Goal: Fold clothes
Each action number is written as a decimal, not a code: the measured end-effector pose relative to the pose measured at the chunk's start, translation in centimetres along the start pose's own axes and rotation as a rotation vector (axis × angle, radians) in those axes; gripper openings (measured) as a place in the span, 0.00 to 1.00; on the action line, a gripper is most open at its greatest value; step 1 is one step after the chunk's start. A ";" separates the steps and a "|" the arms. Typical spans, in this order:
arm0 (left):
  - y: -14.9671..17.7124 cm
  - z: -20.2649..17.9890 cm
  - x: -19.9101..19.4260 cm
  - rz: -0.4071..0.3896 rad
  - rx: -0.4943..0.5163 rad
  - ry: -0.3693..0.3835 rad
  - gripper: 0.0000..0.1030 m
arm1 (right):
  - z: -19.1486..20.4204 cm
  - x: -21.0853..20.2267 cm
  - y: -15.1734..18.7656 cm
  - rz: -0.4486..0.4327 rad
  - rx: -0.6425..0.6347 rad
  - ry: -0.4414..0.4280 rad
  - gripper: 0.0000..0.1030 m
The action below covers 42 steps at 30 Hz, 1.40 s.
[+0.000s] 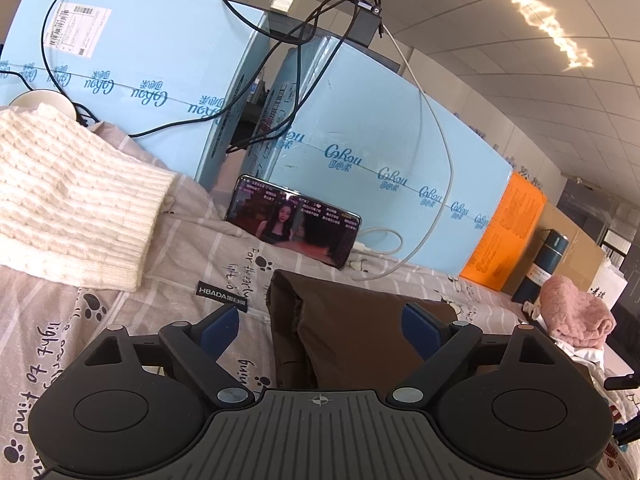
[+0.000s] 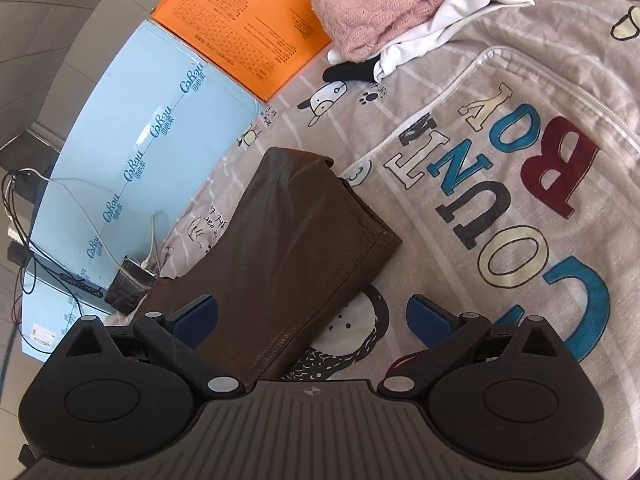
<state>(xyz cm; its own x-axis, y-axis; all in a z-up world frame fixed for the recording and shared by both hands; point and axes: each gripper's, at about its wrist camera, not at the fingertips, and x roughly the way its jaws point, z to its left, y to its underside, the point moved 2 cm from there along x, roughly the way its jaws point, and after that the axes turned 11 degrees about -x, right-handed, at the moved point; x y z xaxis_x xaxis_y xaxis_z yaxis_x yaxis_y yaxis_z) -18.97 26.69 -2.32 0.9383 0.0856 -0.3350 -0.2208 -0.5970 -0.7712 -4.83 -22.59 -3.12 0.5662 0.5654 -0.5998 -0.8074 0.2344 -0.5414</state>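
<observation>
A folded dark brown garment lies on the printed grey bedsheet. My left gripper is open just above it, its fingers apart on either side of the fold. In the right wrist view the same brown garment lies flat, and my right gripper is open over its near edge, holding nothing. A white knit sweater lies at the left. A pink knit garment sits at the right, and also shows in the right wrist view on top of white cloth.
Light blue cartons stand along the back with cables draped over them. A phone leans against one, playing video. An orange box and a dark flask stand at the right.
</observation>
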 end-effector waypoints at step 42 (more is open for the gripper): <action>3.1 -2.5 3.5 0.207 0.221 -0.037 0.89 | 12.0 0.4 -0.7 -0.429 -0.337 -0.268 0.06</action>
<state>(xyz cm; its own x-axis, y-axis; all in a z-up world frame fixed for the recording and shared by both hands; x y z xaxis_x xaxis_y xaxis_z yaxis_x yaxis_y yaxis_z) -15.68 23.14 -4.59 0.8578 0.0117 -0.5138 -0.4628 -0.4171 -0.7822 -5.99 -13.05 4.09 0.7327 0.6656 -0.1417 -0.3949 0.2462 -0.8851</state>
